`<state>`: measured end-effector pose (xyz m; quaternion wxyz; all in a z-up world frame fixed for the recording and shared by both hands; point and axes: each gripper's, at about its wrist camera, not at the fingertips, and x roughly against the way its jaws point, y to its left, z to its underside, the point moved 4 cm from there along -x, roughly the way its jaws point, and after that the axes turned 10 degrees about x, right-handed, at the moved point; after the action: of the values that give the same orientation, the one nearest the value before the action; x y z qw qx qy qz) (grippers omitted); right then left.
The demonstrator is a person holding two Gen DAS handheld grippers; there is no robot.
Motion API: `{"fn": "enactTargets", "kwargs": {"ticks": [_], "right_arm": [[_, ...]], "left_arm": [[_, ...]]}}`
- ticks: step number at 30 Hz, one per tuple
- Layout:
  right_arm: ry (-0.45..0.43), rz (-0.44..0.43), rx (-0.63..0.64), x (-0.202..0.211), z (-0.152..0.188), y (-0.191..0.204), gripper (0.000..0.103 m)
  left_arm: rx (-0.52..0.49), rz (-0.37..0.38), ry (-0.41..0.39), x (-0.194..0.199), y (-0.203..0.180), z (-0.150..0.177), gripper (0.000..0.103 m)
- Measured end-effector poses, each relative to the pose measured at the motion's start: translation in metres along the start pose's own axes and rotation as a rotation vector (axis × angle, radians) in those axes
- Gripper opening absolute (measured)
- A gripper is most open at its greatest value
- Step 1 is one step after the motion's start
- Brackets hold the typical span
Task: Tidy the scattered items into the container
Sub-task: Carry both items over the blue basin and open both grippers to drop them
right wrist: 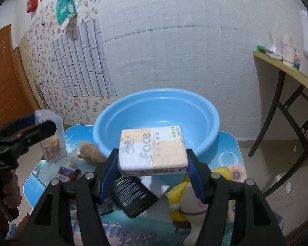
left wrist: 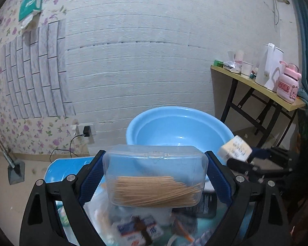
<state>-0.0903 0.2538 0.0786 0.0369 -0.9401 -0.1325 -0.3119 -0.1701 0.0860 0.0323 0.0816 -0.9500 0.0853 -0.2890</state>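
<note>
Left gripper [left wrist: 155,176]: clamped on a clear plastic box of toothpicks [left wrist: 155,176], blue pads pressed against its two short ends, box held level and lifted off the table. Toothpicks heaped along the lower half of the box, lid latch facing up and forward. Directly ahead of the fingertips, just past the box: light blue basin [left wrist: 180,127], inside bare as far as shown. Below the held box: blurred small packets and a dark flat pack on the blue table top [left wrist: 57,168]. Off to the right of this gripper, at about the same height: the other gripper with its tissue pack.

Right gripper [right wrist: 153,162]: clamped on a pocket tissue pack [right wrist: 153,149] printed "Face", pads on its left and right edges, pack held flat and raised above the table. Straight ahead and slightly lower: the same basin [right wrist: 156,110], near rim just beyond the pack. Beneath the fingers: a black packet [right wrist: 131,194] with white print, lying tilted. Below and to the right: a yellow and white plush toy [right wrist: 186,203]. To the left: a small tan soft toy [right wrist: 90,149] touching the basin's outer wall, then some small packets, and the left gripper with the toothpick box at the table's left edge.

Farther right in both views: a folding table [left wrist: 256,86] against the wall, carrying cups, a white kettle and a pink bottle.
</note>
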Motion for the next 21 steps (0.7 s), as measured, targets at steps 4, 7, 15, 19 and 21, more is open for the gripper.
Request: {"fn": "enactTargets", "kwargs": {"ticks": [4, 7, 15, 19, 21], "right_arm": [[0.02, 0.021, 0.001, -0.014, -0.002, -0.015, 0.062], [0.04, 0.002, -0.018, -0.023, -0.005, -0.025, 0.062], [0.055, -0.016, 0.029, -0.037, -0.01, -0.026, 0.063], [0.051, -0.013, 0.044, -0.044, -0.008, -0.021, 0.063], [0.058, -0.027, 0.039, -0.045, -0.008, -0.018, 0.063]], "left_arm": [[-0.008, 0.014, 0.024, -0.03, -0.013, -0.011, 0.093], [-0.017, 0.025, 0.053, -0.052, -0.021, -0.013, 0.093], [-0.069, 0.036, 0.087, -0.076, -0.032, -0.005, 0.093], [-0.09, 0.055, 0.098, -0.077, -0.034, -0.006, 0.093], [-0.097, 0.058, 0.098, -0.077, -0.034, -0.005, 0.093]]}}
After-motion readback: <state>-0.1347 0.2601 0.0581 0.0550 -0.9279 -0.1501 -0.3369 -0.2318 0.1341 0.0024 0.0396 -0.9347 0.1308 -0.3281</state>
